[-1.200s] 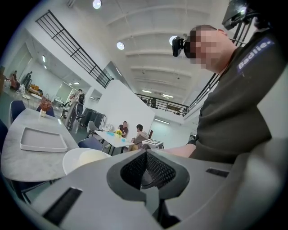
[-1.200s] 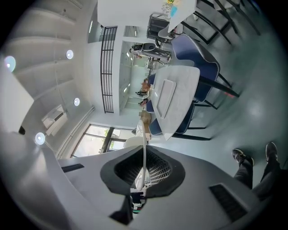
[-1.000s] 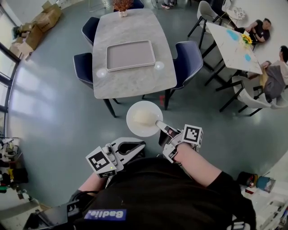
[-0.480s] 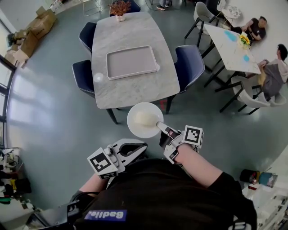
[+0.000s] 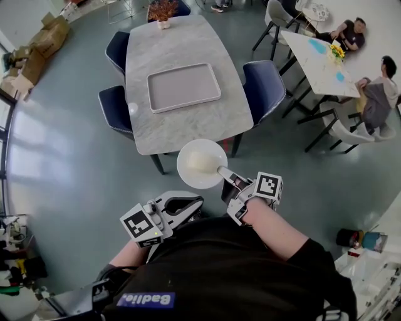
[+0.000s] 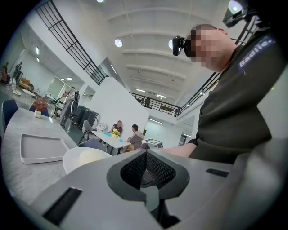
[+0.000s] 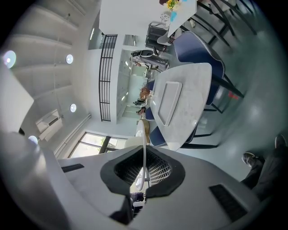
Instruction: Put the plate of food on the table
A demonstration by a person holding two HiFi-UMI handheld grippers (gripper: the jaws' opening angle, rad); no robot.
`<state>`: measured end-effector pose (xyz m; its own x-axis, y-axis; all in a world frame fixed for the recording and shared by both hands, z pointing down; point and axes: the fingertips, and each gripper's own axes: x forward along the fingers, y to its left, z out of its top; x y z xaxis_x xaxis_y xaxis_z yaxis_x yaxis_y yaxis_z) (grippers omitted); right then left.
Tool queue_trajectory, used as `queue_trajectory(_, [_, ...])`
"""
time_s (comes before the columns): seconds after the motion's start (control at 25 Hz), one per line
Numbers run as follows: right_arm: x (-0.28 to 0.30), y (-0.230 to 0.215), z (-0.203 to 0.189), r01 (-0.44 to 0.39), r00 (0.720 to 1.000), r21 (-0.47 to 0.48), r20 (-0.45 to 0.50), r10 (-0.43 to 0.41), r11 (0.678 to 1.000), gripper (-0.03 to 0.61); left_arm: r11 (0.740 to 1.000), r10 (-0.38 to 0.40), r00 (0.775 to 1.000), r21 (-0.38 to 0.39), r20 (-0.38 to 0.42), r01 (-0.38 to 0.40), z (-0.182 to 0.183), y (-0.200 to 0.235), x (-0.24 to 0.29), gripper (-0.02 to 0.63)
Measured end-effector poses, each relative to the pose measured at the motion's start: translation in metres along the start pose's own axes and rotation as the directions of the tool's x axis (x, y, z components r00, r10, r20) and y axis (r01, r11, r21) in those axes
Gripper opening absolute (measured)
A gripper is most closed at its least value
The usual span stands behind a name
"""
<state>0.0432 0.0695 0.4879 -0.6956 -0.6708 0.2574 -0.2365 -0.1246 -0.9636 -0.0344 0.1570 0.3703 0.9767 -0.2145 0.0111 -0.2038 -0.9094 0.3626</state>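
Note:
A white plate (image 5: 200, 164) with a pale mound of food (image 5: 202, 161) hangs in the air just short of the near end of the marble table (image 5: 178, 119). My right gripper (image 5: 224, 175) is shut on the plate's near right rim; the right gripper view shows the plate (image 7: 144, 148) edge-on between its jaws. My left gripper (image 5: 191, 203) is shut and holds nothing, low by my body, left of and below the plate. In the left gripper view the plate (image 6: 85, 158) shows beyond the closed jaws.
A grey rectangular tray (image 5: 183, 87) lies mid-table, a potted plant (image 5: 161, 11) at the far end. Dark blue chairs (image 5: 263, 84) stand on both sides of the table. Two seated people (image 5: 374, 94) are at another white table (image 5: 316, 59) at the right. Cardboard boxes (image 5: 44, 41) are at the far left.
The table has come nearer in the head view, and the plate now overlaps its near edge. Both grippers keep the same pose relative to my body.

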Motion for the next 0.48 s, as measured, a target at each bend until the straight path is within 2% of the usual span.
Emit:
queue_trajectory(0.16, [0.012, 0.003, 0.002, 0.007, 1.0, -0.001, 0.012, -0.007, 1.0, 0.018, 1.0, -0.009, 1.0, -0.004, 0.02, 0.009, 0.004, 0.01, -0.009, 0.006])
queue_trajectory(0.48, [0.017, 0.0, 0.018, 0.005, 1.0, 0.005, 0.021, -0.005, 1.0, 0.018, 1.0, 0.018, 1.0, -0.006, -0.007, -0.018, 0.001, 0.019, -0.006, 0.006])
